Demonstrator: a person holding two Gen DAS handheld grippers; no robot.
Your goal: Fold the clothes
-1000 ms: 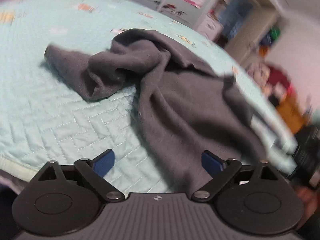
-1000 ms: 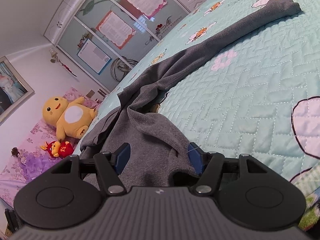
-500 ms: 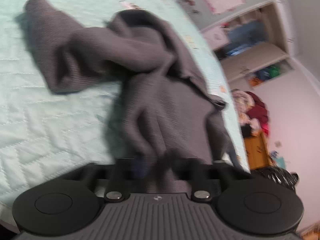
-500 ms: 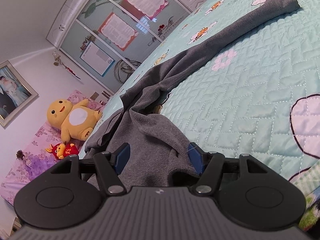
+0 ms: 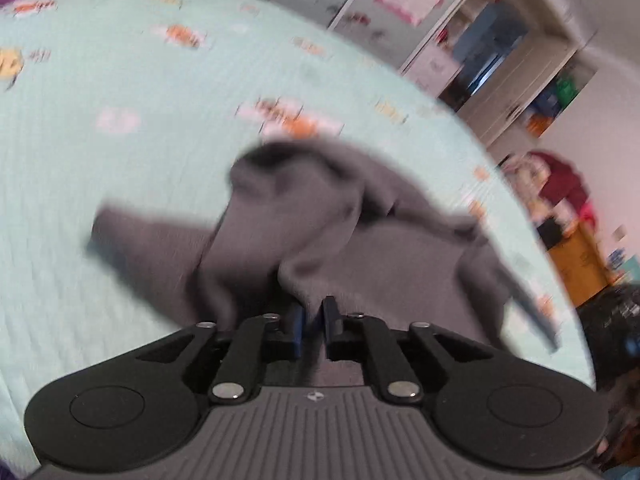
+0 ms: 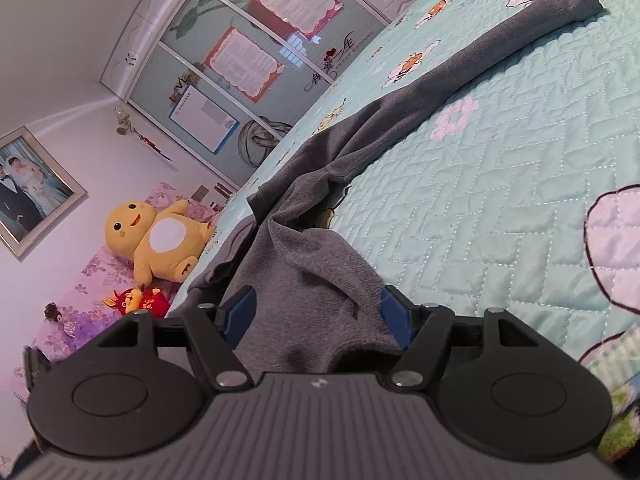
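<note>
A dark grey sweater (image 5: 320,216) lies crumpled on the pale green quilted bed (image 5: 120,160). My left gripper (image 5: 313,320) is pinched on a raised fold of it at the near edge, its jaws easing slightly apart with the cloth still between them. This view is blurred by motion. In the right wrist view the same sweater (image 6: 312,264) runs away from me, one long sleeve (image 6: 500,44) stretched toward the far right. My right gripper (image 6: 316,312) stands wide over the hem, jaws opening, with cloth lying loosely between the blue pads (image 6: 240,312).
The quilt (image 6: 500,200) stretches wide to the right of the sweater. A yellow plush toy (image 6: 156,240) and a small red one (image 6: 136,302) sit at the bed's head. A mirrored wardrobe (image 6: 240,60) and open shelves (image 5: 500,60) stand beyond the bed.
My left gripper closed from wide open onto a fold of the sweater and rose with it, pulling the cloth up. The right gripper's jaws spread a little; that hand stayed put.
</note>
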